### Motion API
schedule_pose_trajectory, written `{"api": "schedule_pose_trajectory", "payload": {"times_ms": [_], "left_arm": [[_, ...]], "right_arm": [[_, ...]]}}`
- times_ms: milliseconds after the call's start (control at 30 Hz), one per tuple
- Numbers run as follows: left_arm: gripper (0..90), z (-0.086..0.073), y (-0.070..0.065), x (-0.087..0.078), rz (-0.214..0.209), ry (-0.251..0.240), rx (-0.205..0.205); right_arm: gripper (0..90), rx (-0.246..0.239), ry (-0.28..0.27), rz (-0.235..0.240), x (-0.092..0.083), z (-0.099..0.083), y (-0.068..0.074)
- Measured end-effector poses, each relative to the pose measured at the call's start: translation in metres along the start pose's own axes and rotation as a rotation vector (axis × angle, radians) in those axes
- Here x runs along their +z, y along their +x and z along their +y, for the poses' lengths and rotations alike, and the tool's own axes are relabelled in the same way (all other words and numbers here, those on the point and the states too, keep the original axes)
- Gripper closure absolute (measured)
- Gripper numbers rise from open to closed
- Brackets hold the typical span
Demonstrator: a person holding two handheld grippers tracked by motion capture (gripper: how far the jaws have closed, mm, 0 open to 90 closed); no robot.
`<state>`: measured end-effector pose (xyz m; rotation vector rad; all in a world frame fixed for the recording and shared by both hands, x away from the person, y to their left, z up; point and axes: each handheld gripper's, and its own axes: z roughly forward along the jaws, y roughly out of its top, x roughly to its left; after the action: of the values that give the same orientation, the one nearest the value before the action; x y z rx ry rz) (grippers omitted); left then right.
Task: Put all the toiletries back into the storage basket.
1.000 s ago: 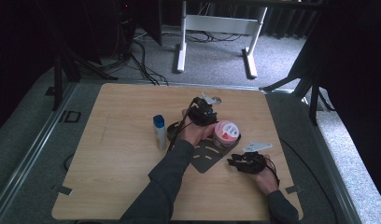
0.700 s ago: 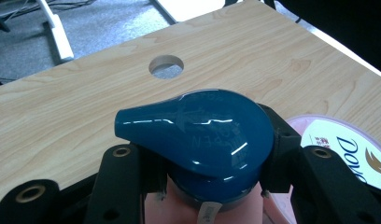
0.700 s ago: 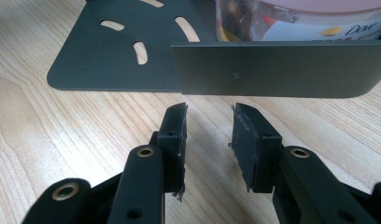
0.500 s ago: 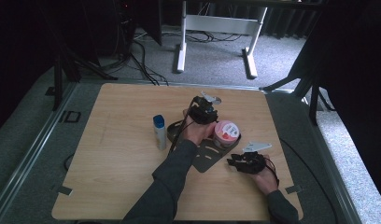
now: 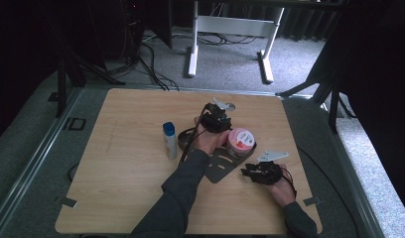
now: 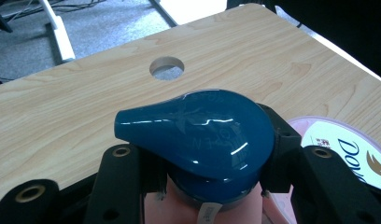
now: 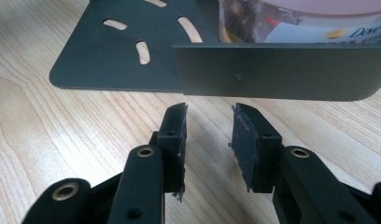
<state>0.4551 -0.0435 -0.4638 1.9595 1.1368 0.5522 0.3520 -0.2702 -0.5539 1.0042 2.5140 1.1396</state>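
My left claw (image 6: 202, 186) is clamped on the blue bottle cap (image 6: 198, 135), the pink-lidded jar (image 5: 240, 140) just beside it. My right claw (image 7: 208, 140) stands apart, empty, facing the dark metal plate (image 7: 277, 70) on the table (image 5: 131, 188).

A pale wood-grain table (image 6: 62, 112) with a smooth, faintly satin finish carries a flat plate (image 7: 132, 51) that looks like matt dark grey metal, slotted and dull. The blue cap (image 6: 198, 135) gripped by the left gripper (image 6: 202, 186) is glossy plastic, catching bright highlights. Beside it, the pink-lidded jar (image 7: 300, 18) has a clear, shiny wall, probably plastic, with a printed label. The right gripper (image 7: 209, 140) shows matt black jaws whose pads (image 7: 247, 140) look rough and frayed at the edges.
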Motion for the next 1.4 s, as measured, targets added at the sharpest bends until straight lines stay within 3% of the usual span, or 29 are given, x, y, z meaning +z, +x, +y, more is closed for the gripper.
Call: {"api": "schedule_pose_trajectory", "payload": {"times_ms": [667, 867, 967, 1133, 1400], "left_arm": [[51.6, -0.004, 0.000, -0.003, -0.003, 0.011, 0.015], [42.0, -0.007, 0.002, -0.006, -0.014, 0.026, 0.010], [39.0, -0.008, 0.004, -0.010, -0.029, 0.025, -0.001], [36.7, -0.011, 0.005, -0.017, -0.024, 0.029, 0.029], [36.1, -0.023, 0.011, -0.032, -0.041, 0.021, 0.034]], "right_arm": [[65.1, -0.001, 0.000, -0.001, 0.000, 0.000, 0.001], [65.1, -0.001, 0.000, 0.000, 0.000, 0.000, 0.001], [65.0, -0.003, 0.000, -0.001, 0.001, 0.000, 0.001], [65.0, -0.003, 0.000, 0.000, 0.001, 0.000, 0.001], [64.9, -0.004, -0.001, 0.000, 0.001, 0.000, 0.001]]}}
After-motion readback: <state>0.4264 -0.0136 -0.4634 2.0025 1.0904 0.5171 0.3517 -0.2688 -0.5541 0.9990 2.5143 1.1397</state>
